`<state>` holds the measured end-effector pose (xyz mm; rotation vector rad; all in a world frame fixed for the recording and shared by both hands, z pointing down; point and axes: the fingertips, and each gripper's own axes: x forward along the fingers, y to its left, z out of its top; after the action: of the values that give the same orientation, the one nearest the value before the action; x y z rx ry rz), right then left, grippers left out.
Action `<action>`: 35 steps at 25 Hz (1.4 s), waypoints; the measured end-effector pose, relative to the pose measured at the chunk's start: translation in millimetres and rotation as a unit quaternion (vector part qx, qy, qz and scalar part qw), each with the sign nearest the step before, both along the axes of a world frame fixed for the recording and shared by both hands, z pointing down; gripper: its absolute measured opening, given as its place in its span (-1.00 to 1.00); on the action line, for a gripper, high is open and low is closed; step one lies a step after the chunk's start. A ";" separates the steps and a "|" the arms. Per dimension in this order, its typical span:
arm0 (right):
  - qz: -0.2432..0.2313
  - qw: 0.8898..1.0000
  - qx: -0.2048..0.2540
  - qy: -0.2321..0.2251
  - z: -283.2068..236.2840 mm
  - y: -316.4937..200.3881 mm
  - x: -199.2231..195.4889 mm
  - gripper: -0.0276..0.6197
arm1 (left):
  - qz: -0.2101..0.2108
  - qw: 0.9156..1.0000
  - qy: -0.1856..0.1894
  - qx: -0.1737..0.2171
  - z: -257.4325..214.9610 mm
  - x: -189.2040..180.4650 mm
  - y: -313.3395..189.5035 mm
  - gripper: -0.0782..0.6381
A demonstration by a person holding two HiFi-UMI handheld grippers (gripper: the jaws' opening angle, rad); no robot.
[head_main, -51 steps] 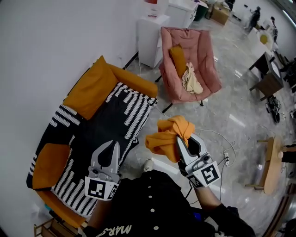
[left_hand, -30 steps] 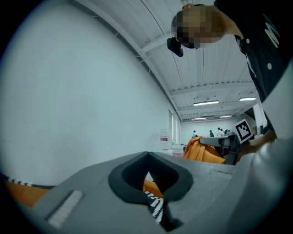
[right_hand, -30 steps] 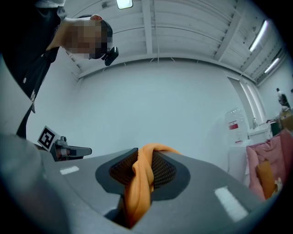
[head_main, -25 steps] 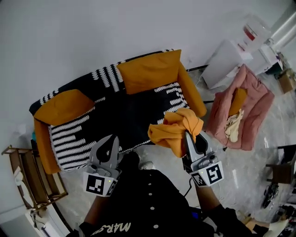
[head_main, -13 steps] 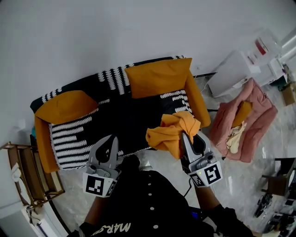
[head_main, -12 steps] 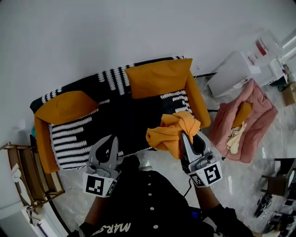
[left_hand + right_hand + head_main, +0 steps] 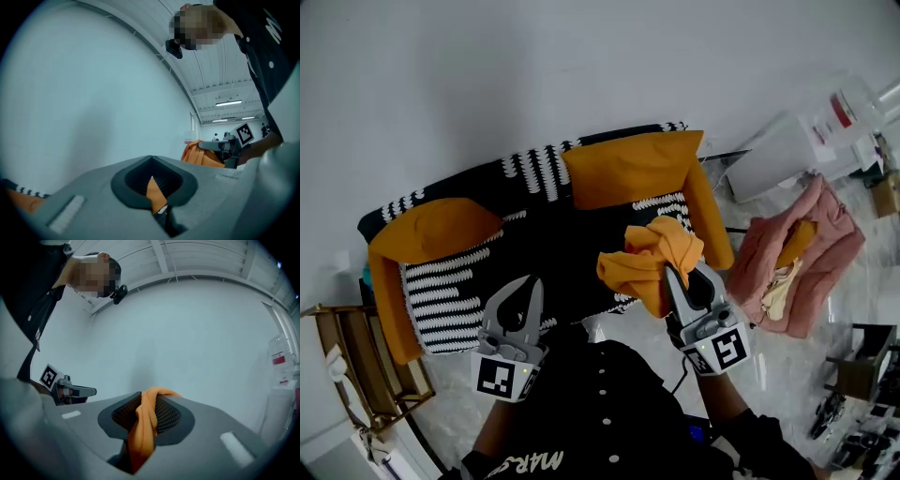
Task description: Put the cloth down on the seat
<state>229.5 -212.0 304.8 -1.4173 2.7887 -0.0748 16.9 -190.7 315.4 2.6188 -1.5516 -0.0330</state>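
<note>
Lounge corner in a large hall: a black-and-white striped sofa with orange cushions (image 7: 546, 239) is standing against a white wall (image 7: 487, 75), a pink padded chair (image 7: 830, 230) and white cabinet (image 7: 778, 155) sitting right of it on glossy pale stone floor (image 7: 787, 366), ceiling strip lights (image 7: 228, 102) glowing overhead.

Soft fabric, matt plastic, polished stone

The orange cloth (image 7: 649, 262) is soft, matt fabric, crumpled into folds. The right gripper (image 7: 667, 274) has a smooth, matt grey plastic shell and dark, finely ribbed pads (image 7: 168, 416). The sofa (image 7: 712, 225) carries a knitted black-and-white throw (image 7: 459, 281) and plain orange fabric cushions (image 7: 628, 169). The floor (image 7: 787, 375) looks like glossy marble, and the rack (image 7: 342, 356) is wood.
</note>
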 end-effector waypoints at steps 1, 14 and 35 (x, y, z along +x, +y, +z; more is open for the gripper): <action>-0.002 1.000 -0.001 -0.001 -0.7 -6.7 -6.5 -0.58 | 0.001 1.000 0.003 -0.004 2.1 -5.1 -3.9 -0.78; -0.083 0.996 -0.023 0.002 16.7 -67.2 -87.8 -0.58 | -0.036 0.998 0.004 -0.048 29.2 -51.8 -30.0 -0.78; -0.246 0.960 -0.094 0.098 205.9 -138.4 -152.7 -0.58 | -0.182 0.965 0.025 -0.187 123.4 -55.1 9.5 -0.78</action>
<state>76.8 -350.4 510.7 -0.7479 3.3121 -0.2176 -38.2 -181.2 438.8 2.0137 -1.7940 0.1492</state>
